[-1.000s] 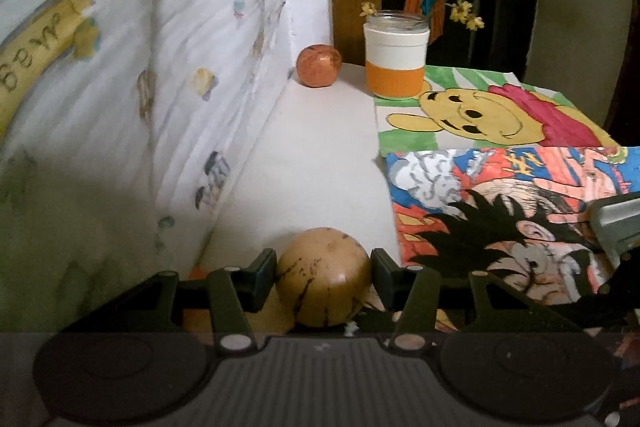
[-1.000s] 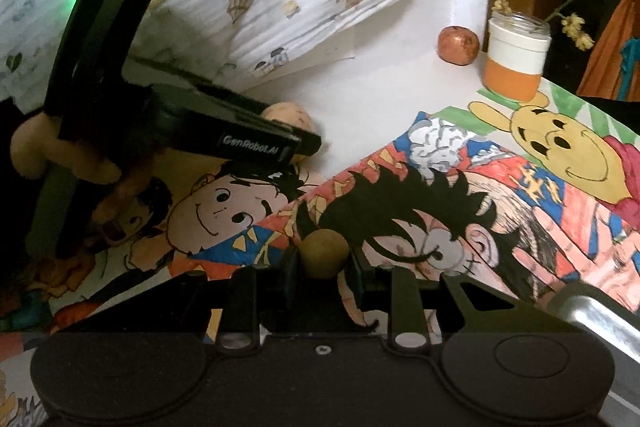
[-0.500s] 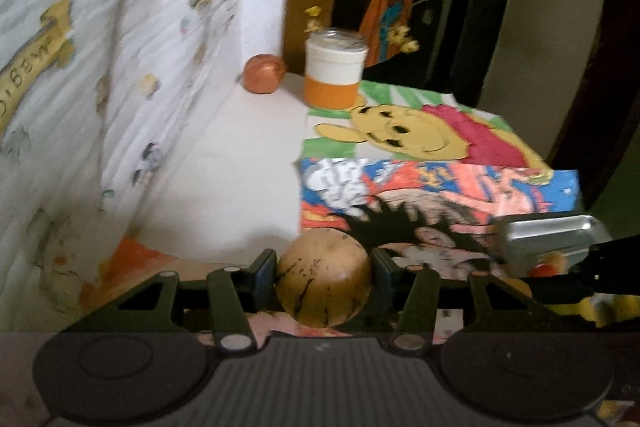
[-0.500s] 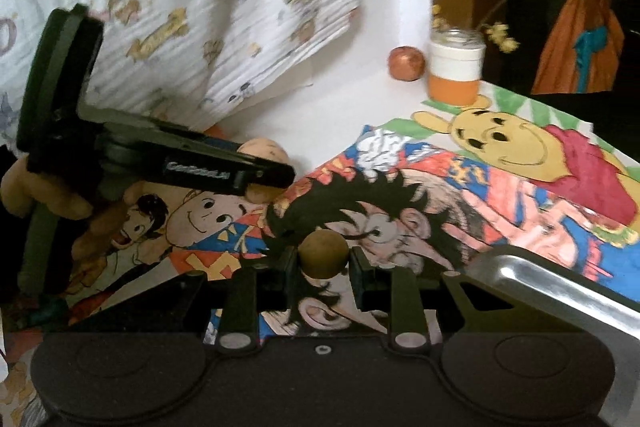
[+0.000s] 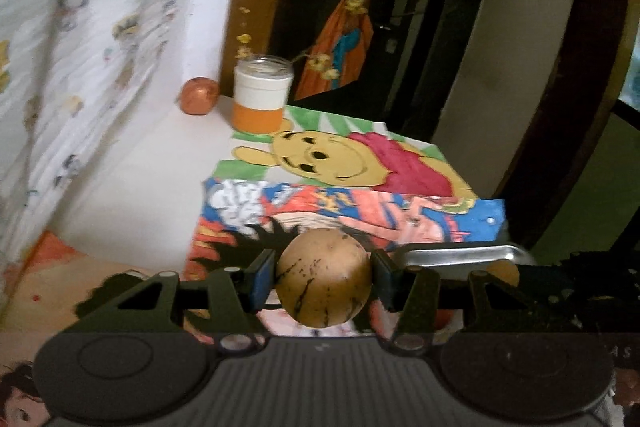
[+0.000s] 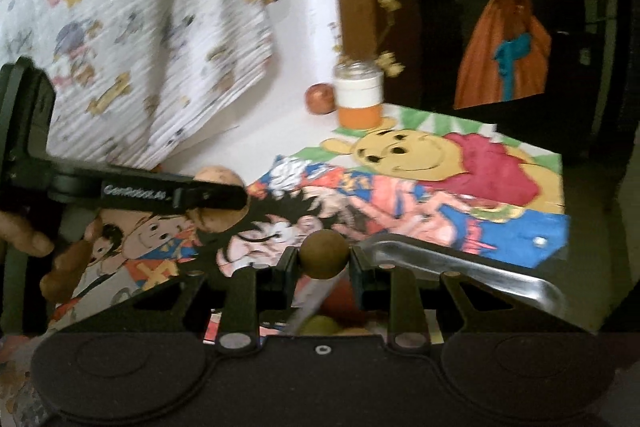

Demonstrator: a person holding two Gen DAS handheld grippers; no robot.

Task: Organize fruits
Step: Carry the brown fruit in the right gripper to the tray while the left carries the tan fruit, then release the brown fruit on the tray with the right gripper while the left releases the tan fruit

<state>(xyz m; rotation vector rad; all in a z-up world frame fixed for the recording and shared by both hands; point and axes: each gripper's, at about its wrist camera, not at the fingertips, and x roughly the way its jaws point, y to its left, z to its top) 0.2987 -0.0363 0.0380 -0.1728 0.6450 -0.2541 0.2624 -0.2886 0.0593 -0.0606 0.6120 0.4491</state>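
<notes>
My left gripper [image 5: 323, 277] is shut on a large tan round fruit [image 5: 323, 278] with dark streaks, held above the cartoon mats. In the right wrist view that same gripper [image 6: 224, 201] reaches in from the left with the tan fruit [image 6: 218, 199] in it. My right gripper [image 6: 324, 261] is shut on a small brown round fruit [image 6: 324, 254]. A shiny metal tray [image 6: 472, 269] lies just past and under the right gripper, with a red and a green fruit [image 6: 320, 325] partly hidden inside. The tray rim [image 5: 456, 254] also shows right of the left gripper.
A reddish fruit [image 5: 199, 95] and a white-and-orange jar [image 5: 262, 98] with dried yellow flowers stand at the table's back corner. Cartoon mats [image 6: 420, 183] cover the table's right side. A printed white cloth [image 6: 140, 39] hangs on the left. A person's hand [image 6: 36, 247] holds the left tool.
Both grippers have moved to the right and up, each keeping its fruit. The metal tray has come nearer and now lies under the right gripper.
</notes>
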